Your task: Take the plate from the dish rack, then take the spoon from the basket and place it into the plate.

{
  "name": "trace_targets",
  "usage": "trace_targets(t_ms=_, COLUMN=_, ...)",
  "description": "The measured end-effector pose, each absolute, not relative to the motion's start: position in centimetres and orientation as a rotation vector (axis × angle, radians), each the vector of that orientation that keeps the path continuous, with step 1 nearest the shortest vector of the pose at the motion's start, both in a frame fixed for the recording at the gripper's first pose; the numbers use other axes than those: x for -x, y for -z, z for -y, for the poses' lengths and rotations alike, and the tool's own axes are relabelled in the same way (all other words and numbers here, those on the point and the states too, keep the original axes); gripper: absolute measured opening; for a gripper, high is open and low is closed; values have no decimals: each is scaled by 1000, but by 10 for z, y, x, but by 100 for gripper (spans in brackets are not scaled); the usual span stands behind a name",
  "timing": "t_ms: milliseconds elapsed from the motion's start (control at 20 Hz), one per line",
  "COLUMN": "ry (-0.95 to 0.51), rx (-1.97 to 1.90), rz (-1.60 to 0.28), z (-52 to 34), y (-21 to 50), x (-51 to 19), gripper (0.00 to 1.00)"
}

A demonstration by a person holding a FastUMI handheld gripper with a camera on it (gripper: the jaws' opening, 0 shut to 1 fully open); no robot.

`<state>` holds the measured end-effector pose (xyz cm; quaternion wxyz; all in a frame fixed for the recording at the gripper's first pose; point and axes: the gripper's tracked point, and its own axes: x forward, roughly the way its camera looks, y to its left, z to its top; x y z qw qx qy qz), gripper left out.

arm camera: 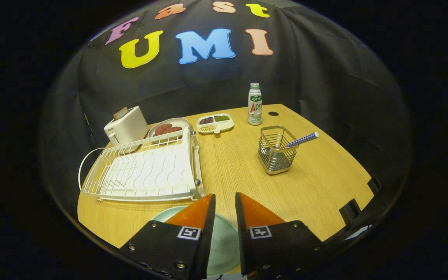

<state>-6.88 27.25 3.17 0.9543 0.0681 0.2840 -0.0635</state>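
Note:
A pale green plate (223,241) lies flat on the wooden table (239,175) near its front edge, under my gripper (225,196). The fingers hover over the plate with a narrow gap between them and press on nothing. The white wire dish rack (146,169) stands empty just ahead of the left finger. Beyond the right finger sits a metal wire basket (276,153). A spoon with a blue-and-white checked handle (303,139) leans out of it to the right.
Behind the rack stand a white toaster (126,125) and a plate of reddish food (168,127). A white divided tray of grains (215,123) and a small bottle (254,104) sit at the back. Bare wood lies between rack and basket.

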Motion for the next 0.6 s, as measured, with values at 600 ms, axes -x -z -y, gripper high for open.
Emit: trace_targets(t_ms=600, ry=516, rx=-247, rz=-447, z=-150, y=-73, x=26, gripper=31)
